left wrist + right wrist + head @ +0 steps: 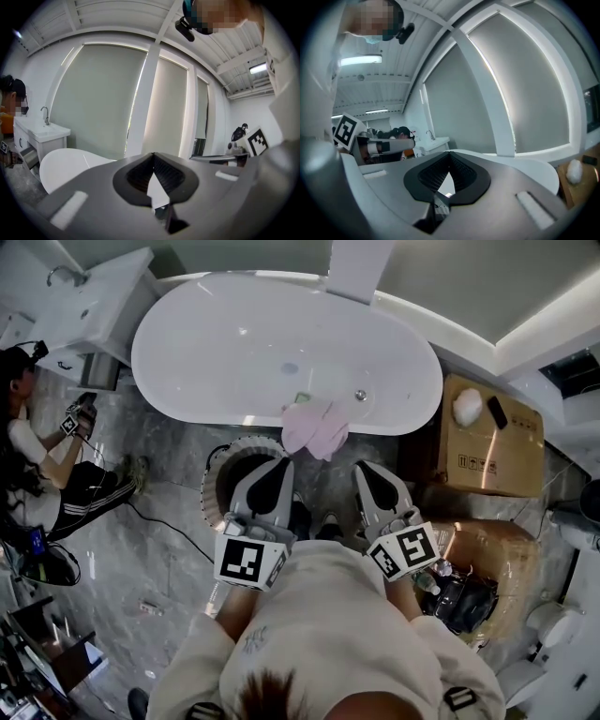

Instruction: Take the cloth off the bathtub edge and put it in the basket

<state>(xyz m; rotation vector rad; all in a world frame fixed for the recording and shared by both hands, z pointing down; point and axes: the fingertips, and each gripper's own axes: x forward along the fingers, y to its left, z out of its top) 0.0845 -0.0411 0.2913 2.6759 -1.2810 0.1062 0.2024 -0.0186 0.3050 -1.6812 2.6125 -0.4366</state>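
**Q:** State of the tools, and location of the item?

**A:** The left tool point(283, 463) and right tool point(362, 468) are both closed tip to tip and hold nothing. The pink cloth point(316, 427) is draped over the near rim of the bathtub point(216, 352), just ahead of both tools. The basket point(215, 476) stands on the floor below the rim, to the cloth's left.

**Q:** Recommended conduct of the step?

**A:** In my judgement, one tool should open wide and pinch a thick fold at the rim, not a loose corner. It should lift the cloth clear before swinging it over the basket.

**Q:** Limits of inspection?

**A:** The left tool covers much of the basket, so its contents are unverified. Neither gripper view shows the cloth or the basket. How far the cloth hangs into the tub cannot be determined.
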